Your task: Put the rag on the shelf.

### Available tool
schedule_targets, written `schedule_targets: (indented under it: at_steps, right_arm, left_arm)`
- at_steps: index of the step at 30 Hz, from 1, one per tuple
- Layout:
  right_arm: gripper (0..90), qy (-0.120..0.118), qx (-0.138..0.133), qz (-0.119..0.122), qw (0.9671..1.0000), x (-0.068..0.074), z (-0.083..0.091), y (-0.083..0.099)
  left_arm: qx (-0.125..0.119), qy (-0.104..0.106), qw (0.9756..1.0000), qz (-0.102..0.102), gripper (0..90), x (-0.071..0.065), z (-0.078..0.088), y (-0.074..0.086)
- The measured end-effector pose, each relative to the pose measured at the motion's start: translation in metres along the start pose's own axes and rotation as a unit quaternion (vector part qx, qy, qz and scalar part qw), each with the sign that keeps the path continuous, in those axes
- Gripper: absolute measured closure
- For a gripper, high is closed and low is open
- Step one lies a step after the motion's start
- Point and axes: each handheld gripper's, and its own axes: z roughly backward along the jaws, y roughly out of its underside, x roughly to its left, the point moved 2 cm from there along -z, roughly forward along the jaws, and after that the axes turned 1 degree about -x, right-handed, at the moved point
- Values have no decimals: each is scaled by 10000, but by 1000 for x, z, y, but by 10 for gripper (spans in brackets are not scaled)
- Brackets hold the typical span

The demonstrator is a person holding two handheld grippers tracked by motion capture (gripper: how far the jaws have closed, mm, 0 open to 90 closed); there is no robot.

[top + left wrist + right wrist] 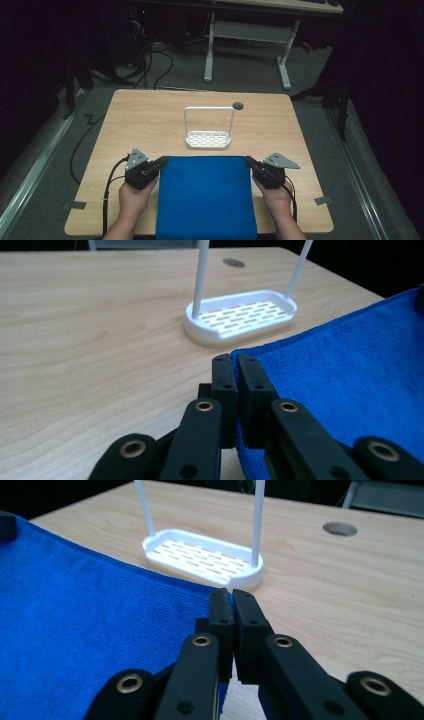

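High view count: one blue cloth (205, 197), one white rack (208, 129), two grippers, both mine.
Cloth, look: deep blue, fine napped weave, roughly square, lying flat; its near edge hangs over the table's near edge.
Cloth, place: middle of the near half of the table (150, 115), between my hands, far edge just short of the rack.
Left gripper (161, 162): jaws pressed together on the cloth's far left corner; in the left gripper view (234, 365) the blue edge sits between the two black jaws.
Right gripper (248, 161): jaws closed on the far right corner; the right gripper view (230, 600) shows blue fabric pinched between them.
Hands: my left hand (134, 192) and right hand (272, 192) come in from the bottom edge, a black cable trailing from each gripper.
Rack: oval slotted white base with a tall thin hoop handle standing upright, near the table's centre.
Table: light wood grain, rounded corners, one dark round grommet hole (238, 105) beyond the rack.
Room: dim; grey carpet, loose black cables on the floor, white legs of a second desk (250, 45) behind.
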Motion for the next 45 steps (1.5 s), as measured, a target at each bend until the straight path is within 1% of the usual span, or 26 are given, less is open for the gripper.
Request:
schedule_targets:
  at_steps: [3,5,6,7,8,14,15,18,19,20,22,23,24,25,27,28,29,30,31,32,33,34,38,39,42,45]
  right_arm:
    - [884,-8,-113,43,9999,3,4,-4]
    - [884,-16,-251,105,9996,6,9,-9]
    - [884,-16,-251,105,9996,6,9,-9]
    - [884,-8,-354,147,9993,8,12,-12]
    - [884,-8,-354,147,9993,8,12,-12]
    - [886,-6,-651,195,9977,13,23,-23]
    - [886,-9,-751,209,9970,15,27,-27]
    - [886,-5,-851,210,9961,17,31,-32]
    - [886,-27,-960,222,9951,19,34,-38]
    - [886,-27,-960,222,9951,19,34,-38]
    - [887,-16,-1074,277,9938,21,38,-46]
    - [887,26,-1197,290,9924,22,41,-54]
    - [887,26,-1197,290,9924,22,41,-54]
    - [887,55,-1329,318,9906,21,44,-61]
    - [887,64,-1383,307,9899,21,46,-65]
    - [887,83,-1430,337,9891,20,47,-69]
    - [887,109,-1536,354,9874,20,49,-77]
    - [887,109,-1536,354,9874,20,49,-77]
    - [887,115,-1634,370,9858,19,52,-86]
    - [887,136,-1691,387,9847,18,53,-90]
    - [888,153,-1738,390,9839,18,54,-94]
    - [888,153,-1738,390,9839,18,54,-94]
    - [888,209,-1862,462,9812,18,56,-110]
    - [888,235,-1897,514,9802,17,56,-117]
    - [888,232,-1942,501,9794,16,57,-123]
    - [888,263,-2029,486,9776,13,58,-132]
  left_arm:
    - [-152,-6,9999,-23,872,-2,7,-6]
    - [-325,-20,9995,-51,872,-4,13,-10]
    - [-325,-20,9995,-51,872,-4,13,-10]
    - [-404,-32,9992,-75,872,-6,17,-13]
    - [-404,-32,9992,-75,872,-6,17,-13]
    - [-741,-4,9971,-144,873,-13,30,-25]
    - [-783,10,9968,-178,873,-15,32,-28]
    - [-933,-10,9951,-321,874,-21,38,-37]
    - [-1003,-43,9939,-454,874,-25,40,-45]
    - [-1003,-43,9939,-454,874,-25,40,-45]
    - [-1097,-94,9924,-546,875,-26,42,-53]
    - [-1225,-94,9909,-550,874,-26,45,-61]
    - [-1225,-94,9909,-550,874,-26,45,-61]
    - [-1338,-89,9894,-562,875,-25,47,-69]
    - [-1378,-93,9888,-567,875,-25,47,-73]
    - [-1432,-96,9879,-587,875,-25,48,-77]
    - [-1480,-98,9870,-619,875,-25,49,-81]
    - [-1516,-96,9864,-637,875,-26,49,-85]
    - [-1594,-94,9848,-681,875,-26,50,-93]
    - [-1594,-94,9848,-681,875,-26,50,-93]
    - [-1653,-103,9836,-717,875,-27,50,-101]
    - [-1653,-103,9836,-717,876,-27,50,-101]
    - [-1765,-133,9812,-770,876,-26,49,-115]
    - [-1817,-135,9802,-781,877,-26,49,-121]
    - [-1851,-144,9794,-796,877,-25,48,-127]
    - [-1952,-161,9776,-768,878,-21,48,-136]
